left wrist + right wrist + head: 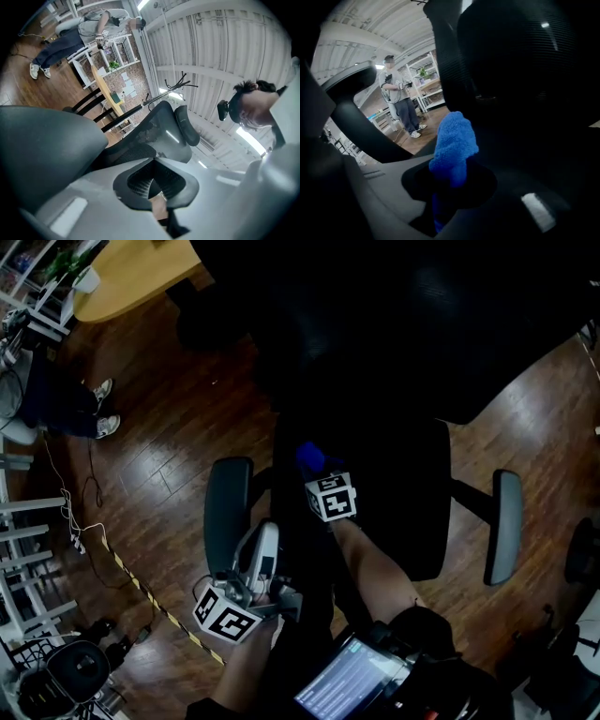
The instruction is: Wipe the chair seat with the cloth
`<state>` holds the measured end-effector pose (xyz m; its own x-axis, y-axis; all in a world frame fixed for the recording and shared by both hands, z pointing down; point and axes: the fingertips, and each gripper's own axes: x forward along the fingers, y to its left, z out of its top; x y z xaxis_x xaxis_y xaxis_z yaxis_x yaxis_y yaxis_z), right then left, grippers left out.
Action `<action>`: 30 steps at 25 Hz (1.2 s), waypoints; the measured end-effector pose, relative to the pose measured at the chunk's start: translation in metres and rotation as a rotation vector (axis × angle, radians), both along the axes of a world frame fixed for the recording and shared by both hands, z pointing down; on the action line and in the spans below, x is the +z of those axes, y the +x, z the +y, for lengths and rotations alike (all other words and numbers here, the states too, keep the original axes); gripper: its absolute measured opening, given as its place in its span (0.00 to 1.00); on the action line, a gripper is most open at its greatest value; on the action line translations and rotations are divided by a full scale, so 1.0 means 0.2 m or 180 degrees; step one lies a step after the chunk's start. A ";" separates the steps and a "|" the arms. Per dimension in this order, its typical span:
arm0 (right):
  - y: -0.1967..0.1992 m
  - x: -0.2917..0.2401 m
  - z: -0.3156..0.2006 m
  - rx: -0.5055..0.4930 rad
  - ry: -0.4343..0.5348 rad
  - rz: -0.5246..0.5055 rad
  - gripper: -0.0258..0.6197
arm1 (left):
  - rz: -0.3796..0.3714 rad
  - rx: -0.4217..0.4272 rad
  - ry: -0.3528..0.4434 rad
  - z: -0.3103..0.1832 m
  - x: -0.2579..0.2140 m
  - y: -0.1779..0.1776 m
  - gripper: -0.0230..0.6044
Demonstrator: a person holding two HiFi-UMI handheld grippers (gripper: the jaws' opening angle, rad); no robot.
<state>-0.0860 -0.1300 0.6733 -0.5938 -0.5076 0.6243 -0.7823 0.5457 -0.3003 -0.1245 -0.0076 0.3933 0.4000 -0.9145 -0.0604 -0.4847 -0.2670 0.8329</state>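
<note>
right gripper [452,185] clenched on blue cloth [453,140]; cloth bunched, sticking out past jaws. head view: right gripper [323,480] over black chair seat [398,521], cloth [309,457] above seat's left part, contact with seat not clear. left gripper [157,190] jaws together, nothing between them; in head view left gripper [261,563] just beside left armrest [229,507]. 2 grey armrests, right armrest [507,521] well apart from both grippers. chair on wood floor [159,465]. person [398,93] stands far off near shelves.
</note>
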 end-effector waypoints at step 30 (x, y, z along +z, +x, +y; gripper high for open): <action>1.19 -0.13 0.01 0.1158 0.0099 0.0636 0.15 | -0.0023 0.0026 0.0036 -0.01 0.01 0.01 0.02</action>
